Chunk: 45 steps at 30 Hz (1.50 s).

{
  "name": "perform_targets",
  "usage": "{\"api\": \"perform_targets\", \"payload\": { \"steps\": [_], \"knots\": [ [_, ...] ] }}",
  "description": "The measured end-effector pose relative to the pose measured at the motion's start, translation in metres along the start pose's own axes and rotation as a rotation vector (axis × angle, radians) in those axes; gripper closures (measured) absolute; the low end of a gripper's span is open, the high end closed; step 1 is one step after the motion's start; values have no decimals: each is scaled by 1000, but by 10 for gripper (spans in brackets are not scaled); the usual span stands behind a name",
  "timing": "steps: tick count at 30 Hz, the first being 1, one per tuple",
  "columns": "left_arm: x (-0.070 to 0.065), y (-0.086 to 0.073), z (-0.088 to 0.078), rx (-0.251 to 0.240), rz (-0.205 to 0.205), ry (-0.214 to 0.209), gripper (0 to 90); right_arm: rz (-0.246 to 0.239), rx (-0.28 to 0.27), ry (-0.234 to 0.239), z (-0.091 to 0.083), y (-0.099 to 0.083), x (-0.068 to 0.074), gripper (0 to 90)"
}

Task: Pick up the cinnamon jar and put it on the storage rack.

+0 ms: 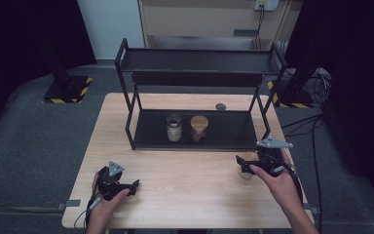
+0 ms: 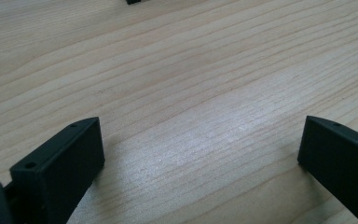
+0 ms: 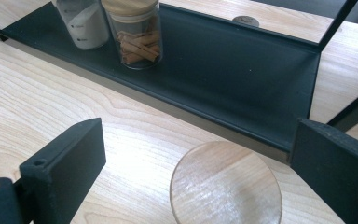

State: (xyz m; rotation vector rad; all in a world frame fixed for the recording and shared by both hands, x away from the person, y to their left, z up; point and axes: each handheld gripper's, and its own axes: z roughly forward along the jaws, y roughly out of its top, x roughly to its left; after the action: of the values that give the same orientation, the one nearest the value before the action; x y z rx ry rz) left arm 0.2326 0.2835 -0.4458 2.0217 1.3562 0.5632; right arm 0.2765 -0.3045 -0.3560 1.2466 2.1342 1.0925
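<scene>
The right tongs (image 3: 193, 154) stand apart over a jar (image 3: 225, 184) with a wooden lid, just before the rack (image 3: 242, 70), so closing off-centre may tip it, while the left tongs (image 2: 200, 144) rest apart, empty.

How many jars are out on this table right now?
3. A jar of white powder and a jar of cinnamon sticks stand side by side on the rack's bottom shelf. A third jar stands on the table between the right gripper's open jaws.
</scene>
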Motion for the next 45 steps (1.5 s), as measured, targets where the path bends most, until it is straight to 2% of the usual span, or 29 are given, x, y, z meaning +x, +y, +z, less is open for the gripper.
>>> {"api": "perform_targets", "payload": {
  "steps": [13,27,39,45],
  "knots": [
    [0,0,0,0,0,0,0,17,11,-9,-8,-17,-2,35],
    [0,0,0,0,0,0,0,11,37,-36,-6,-30,-1,37],
    [0,0,0,0,0,0,0,45,49,-33,-4,-41,-4,36],
    [0,0,0,0,0,0,0,47,53,-31,-3,-46,-4,36]
  ]
}}
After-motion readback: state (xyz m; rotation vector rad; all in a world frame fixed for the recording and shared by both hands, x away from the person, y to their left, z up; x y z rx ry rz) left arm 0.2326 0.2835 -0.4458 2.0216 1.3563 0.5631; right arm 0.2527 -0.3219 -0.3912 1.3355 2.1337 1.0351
